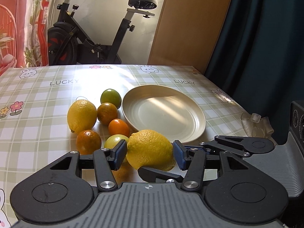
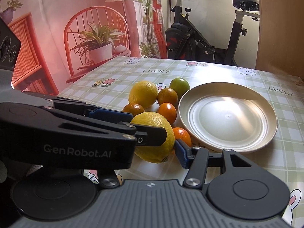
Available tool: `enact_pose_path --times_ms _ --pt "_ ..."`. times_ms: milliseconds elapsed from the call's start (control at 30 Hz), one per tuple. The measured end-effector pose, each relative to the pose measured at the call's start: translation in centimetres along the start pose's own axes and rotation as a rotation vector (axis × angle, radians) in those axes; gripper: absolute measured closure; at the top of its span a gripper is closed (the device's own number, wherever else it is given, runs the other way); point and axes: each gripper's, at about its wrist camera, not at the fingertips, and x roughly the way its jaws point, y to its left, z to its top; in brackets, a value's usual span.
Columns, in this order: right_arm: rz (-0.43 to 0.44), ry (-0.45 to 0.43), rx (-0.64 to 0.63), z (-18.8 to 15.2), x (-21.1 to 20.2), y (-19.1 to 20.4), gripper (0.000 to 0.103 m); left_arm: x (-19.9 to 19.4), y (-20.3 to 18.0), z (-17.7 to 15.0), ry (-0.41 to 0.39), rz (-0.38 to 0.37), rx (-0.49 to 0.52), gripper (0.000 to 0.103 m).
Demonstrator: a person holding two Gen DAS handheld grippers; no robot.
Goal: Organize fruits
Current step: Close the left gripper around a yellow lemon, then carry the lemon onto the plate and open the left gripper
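My left gripper [image 1: 150,153] is shut on a large yellow lemon [image 1: 151,149], blue pads on both its sides, just above the tablecloth. The lemon also shows in the right wrist view [image 2: 153,136], with the left gripper [image 2: 133,125] crossing in front of it. My right gripper [image 2: 152,152] sits low just right of that lemon; only its right finger [image 2: 182,152] shows, the other is hidden. A second lemon [image 1: 82,115], several small oranges [image 1: 107,113] and a green fruit [image 1: 110,97] lie left of an empty cream plate [image 1: 195,133].
The table has a green plaid cloth [image 1: 38,98]. Clear plastic pieces [image 1: 256,125] lie near the right edge. An exercise bike [image 1: 91,28] stands behind the table, with a dark curtain [image 1: 266,38] at the right.
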Motion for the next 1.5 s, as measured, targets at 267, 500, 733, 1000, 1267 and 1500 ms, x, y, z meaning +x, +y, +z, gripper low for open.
enact_pose_path --times_ms 267,500,733,1000,1267,1500 --pt "-0.014 -0.046 0.051 1.2 -0.9 -1.1 0.047 1.0 -0.5 2.1 -0.008 -0.026 0.033 0.047" --pt "-0.033 -0.062 0.07 2.5 -0.2 -3.0 0.047 4.5 0.2 4.7 0.047 -0.057 0.019 0.047" --pt "-0.045 -0.066 0.084 3.6 2.5 -5.9 0.048 8.4 1.9 6.0 0.112 -0.052 -0.069 0.047" --pt "-0.047 -0.059 0.074 4.1 5.2 -6.6 0.053 10.9 2.4 6.8 0.119 0.006 -0.055 0.048" --pt "-0.046 -0.062 0.088 5.7 7.0 -7.5 0.053 12.1 2.8 7.7 0.091 0.022 -0.063 0.047" --pt "-0.046 -0.06 0.105 6.0 7.3 -7.8 0.052 11.3 2.8 7.5 0.06 0.031 -0.05 0.048"
